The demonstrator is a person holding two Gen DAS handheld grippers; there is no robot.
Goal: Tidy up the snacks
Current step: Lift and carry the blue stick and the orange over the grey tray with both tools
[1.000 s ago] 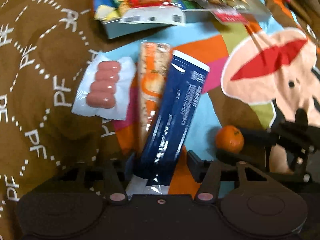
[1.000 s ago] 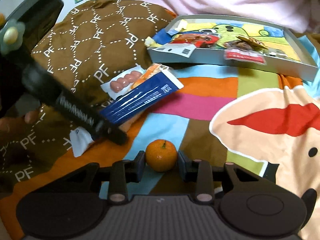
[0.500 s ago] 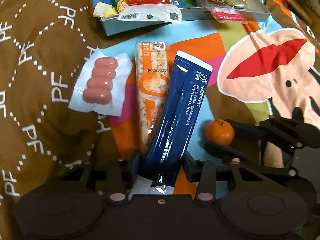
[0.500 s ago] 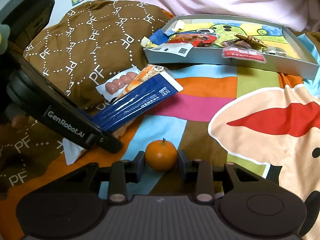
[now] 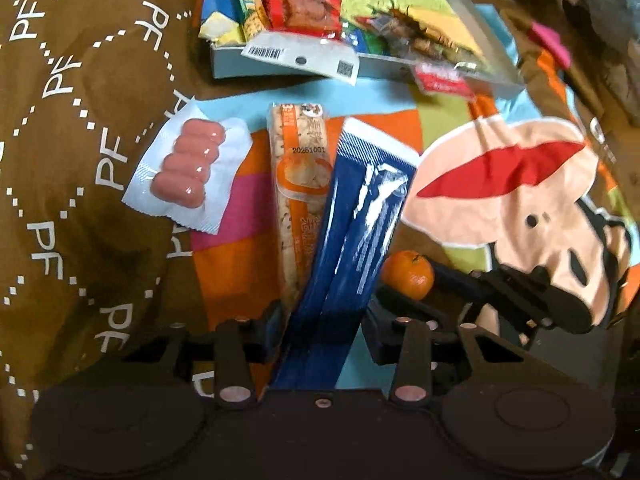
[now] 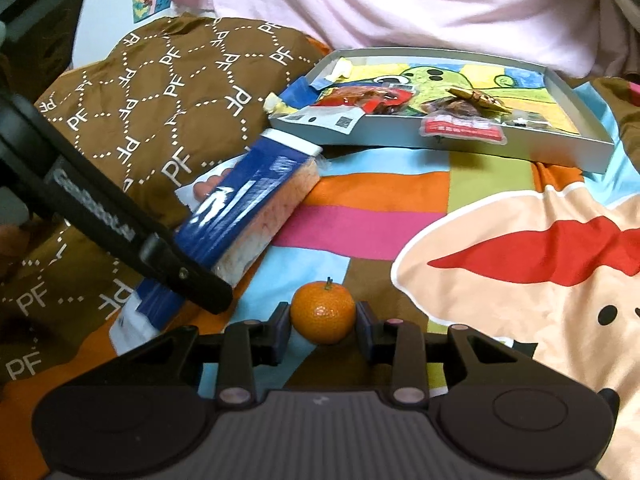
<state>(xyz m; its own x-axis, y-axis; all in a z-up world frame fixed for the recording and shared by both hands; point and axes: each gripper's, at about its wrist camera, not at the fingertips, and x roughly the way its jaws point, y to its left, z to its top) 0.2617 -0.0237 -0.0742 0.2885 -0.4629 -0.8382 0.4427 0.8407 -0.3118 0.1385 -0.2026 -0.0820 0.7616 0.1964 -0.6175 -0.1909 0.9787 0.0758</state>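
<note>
A long blue snack packet runs back between the fingers of my left gripper, which is shut on its near end. An orange cracker packet lies against its left side; whether the jaws catch it too I cannot tell. In the right wrist view the blue packet slants up from the bedspread. My right gripper is shut on a small mandarin, which rests on the cover. The mandarin also shows in the left wrist view.
A sealed pack of pink sausages lies left of the packets on a brown pillow. A shallow grey tray with several snack packs sits at the back. A person in a pink top sits behind it.
The left jaws have narrowed onto the blue packet, and its far end has tilted up off the cover. The right gripper and mandarin have stayed put.
</note>
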